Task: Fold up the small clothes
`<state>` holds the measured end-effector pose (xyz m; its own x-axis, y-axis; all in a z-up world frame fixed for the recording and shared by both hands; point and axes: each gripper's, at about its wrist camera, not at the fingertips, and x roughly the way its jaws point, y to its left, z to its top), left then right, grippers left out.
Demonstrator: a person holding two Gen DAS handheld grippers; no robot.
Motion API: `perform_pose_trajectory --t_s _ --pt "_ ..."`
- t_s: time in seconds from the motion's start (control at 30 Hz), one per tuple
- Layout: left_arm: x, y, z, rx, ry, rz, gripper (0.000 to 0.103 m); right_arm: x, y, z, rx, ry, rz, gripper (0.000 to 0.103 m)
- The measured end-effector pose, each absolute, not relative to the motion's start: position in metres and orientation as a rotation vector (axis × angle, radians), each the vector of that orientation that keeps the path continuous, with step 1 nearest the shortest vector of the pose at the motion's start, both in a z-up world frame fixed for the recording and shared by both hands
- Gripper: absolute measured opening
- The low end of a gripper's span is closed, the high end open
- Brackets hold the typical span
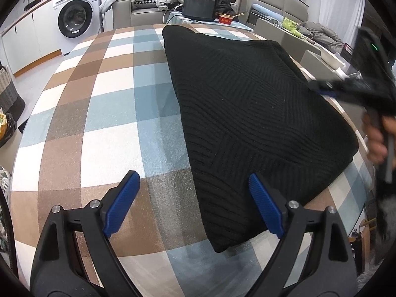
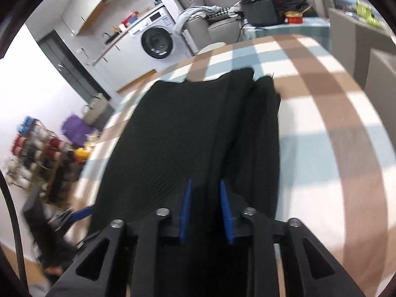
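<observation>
A black ribbed knit garment (image 1: pixel 247 99) lies folded on the checked tablecloth (image 1: pixel 111 99), its near corner pointing toward me. My left gripper (image 1: pixel 193 175) is open wide just above the table. Its right pad (image 1: pixel 264 205) hangs over the garment's near edge and its left pad (image 1: pixel 121 203) over bare cloth. My right gripper (image 1: pixel 326 90), blurred, is at the garment's right edge, held by a hand (image 1: pixel 376 138). In the right wrist view a raised fold of the garment (image 2: pixel 173 128) runs between the nearly shut pads of the right gripper (image 2: pixel 205 182). The left gripper (image 2: pixel 81 212) shows blurred at lower left.
The table (image 2: pixel 321 123) has bare checked cloth left and right of the garment. Behind it stand a washing machine (image 1: pixel 74 17), a sofa with clothes (image 1: pixel 143 2), and a side table with a dark box (image 1: pixel 198 7) and a red bowl (image 1: pixel 225 19). A woven basket (image 1: pixel 10 91) sits at the left.
</observation>
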<state>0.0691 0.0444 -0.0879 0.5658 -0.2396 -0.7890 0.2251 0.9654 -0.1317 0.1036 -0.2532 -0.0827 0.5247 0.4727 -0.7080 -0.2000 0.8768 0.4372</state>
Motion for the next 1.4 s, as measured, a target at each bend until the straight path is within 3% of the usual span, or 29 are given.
perform_pose_trajectory --t_s 0.07,0.1,0.13,0.23,0.37,0.4,0.43,0.5,0.53,0.57,0.63,0.67,0.7,0.73,0.83,1.3,1.4 --pt "0.071 0.045 -0.088 -0.023 0.929 -0.274 0.088 0.088 -0.251 -0.088 0.290 0.937 0.412 0.027" --pt "0.072 0.045 -0.088 -0.028 0.928 -0.276 0.088 0.086 -0.249 -0.091 0.263 0.941 0.398 0.012" --pt "0.074 0.046 -0.087 -0.034 0.927 -0.279 0.088 0.085 -0.247 -0.093 0.238 0.939 0.381 0.009" --pt "0.077 0.049 -0.085 -0.057 0.922 -0.270 0.088 0.074 -0.244 -0.084 0.220 0.887 0.348 0.011" --pt "0.086 0.058 -0.083 -0.116 0.918 -0.243 0.088 0.066 -0.256 -0.092 0.263 0.924 0.333 0.028" --pt "0.088 0.059 -0.083 -0.129 0.918 -0.233 0.088 0.063 -0.260 -0.092 0.280 0.921 0.325 0.045" --pt "0.091 0.060 -0.084 -0.143 0.920 -0.229 0.088 0.060 -0.263 -0.090 0.280 0.917 0.305 0.056" --pt "0.094 0.059 -0.085 -0.169 0.922 -0.248 0.086 0.052 -0.267 -0.089 0.269 0.902 0.301 0.056" --pt "0.094 0.057 -0.086 -0.169 0.919 -0.254 0.082 0.050 -0.268 -0.090 0.270 0.907 0.311 0.056" --pt "0.094 0.054 -0.086 -0.156 0.904 -0.267 0.064 0.048 -0.268 -0.093 0.267 0.922 0.320 0.056" --pt "0.094 0.047 -0.086 -0.135 0.903 -0.299 0.045 0.051 -0.266 -0.097 0.254 0.937 0.318 0.053" --pt "0.095 0.043 -0.087 -0.135 0.907 -0.325 0.029 0.053 -0.263 -0.101 0.245 0.945 0.323 0.050" --pt "0.095 0.040 -0.087 -0.142 0.912 -0.344 0.025 0.054 -0.261 -0.102 0.242 0.947 0.335 0.037" --pt "0.095 0.038 -0.086 -0.134 0.907 -0.332 0.025 0.056 -0.259 -0.103 0.245 0.945 0.351 0.029" --pt "0.096 0.032 -0.085 -0.103 0.897 -0.308 0.025 0.059 -0.250 -0.103 0.215 0.934 0.363 0.027" --pt "0.144 0.063 -0.078 -0.082 0.867 -0.147 0.025 0.140 -0.210 -0.104 0.193 0.913 0.383 0.027" --pt "0.145 0.069 -0.076 -0.103 0.860 -0.141 0.027 0.142 -0.206 -0.100 0.157 0.902 0.369 0.034"
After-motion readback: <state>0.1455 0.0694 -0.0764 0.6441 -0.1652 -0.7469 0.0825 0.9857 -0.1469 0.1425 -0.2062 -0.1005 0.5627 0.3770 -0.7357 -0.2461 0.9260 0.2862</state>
